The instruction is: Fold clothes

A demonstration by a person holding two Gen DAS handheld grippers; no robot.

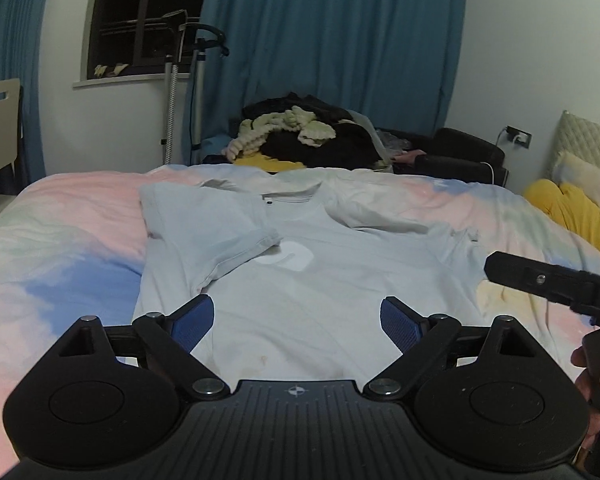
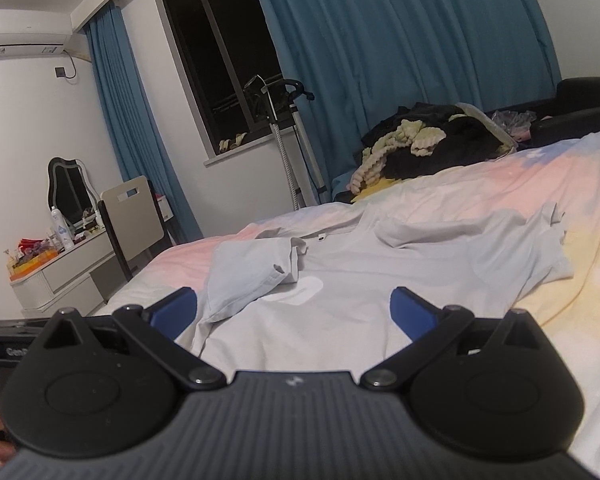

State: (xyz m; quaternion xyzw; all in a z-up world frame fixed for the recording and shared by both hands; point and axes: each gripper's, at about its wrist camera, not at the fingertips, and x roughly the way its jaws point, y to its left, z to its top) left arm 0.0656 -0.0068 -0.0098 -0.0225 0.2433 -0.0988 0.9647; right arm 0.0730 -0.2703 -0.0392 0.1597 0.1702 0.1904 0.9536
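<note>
Pale blue cotton T-shirt (image 1: 300, 300) spread flat on pastel tie-dye bed (image 1: 60, 260), collar far, hem near, one sleeve (image 1: 204, 224) folded inward. Left tongs (image 1: 297, 322) apart, empty, over hem. Right tongs (image 2: 294, 312) likewise apart, empty, nearer the unfolded sleeve (image 2: 540, 240).

The T-shirt (image 1: 300, 280) is a very pale blue-grey with a white print on its chest, and it lies on a bed (image 1: 60, 240) whose cover is washed in soft pink, sky blue, pale green and yellow patches. Both tools are black with blue pads (image 1: 192, 322). The curtains (image 1: 340, 40) are teal, the walls white, the heaped clothes (image 1: 312, 136) black with cream knit, and the cushion (image 1: 572, 208) mustard yellow.
</note>
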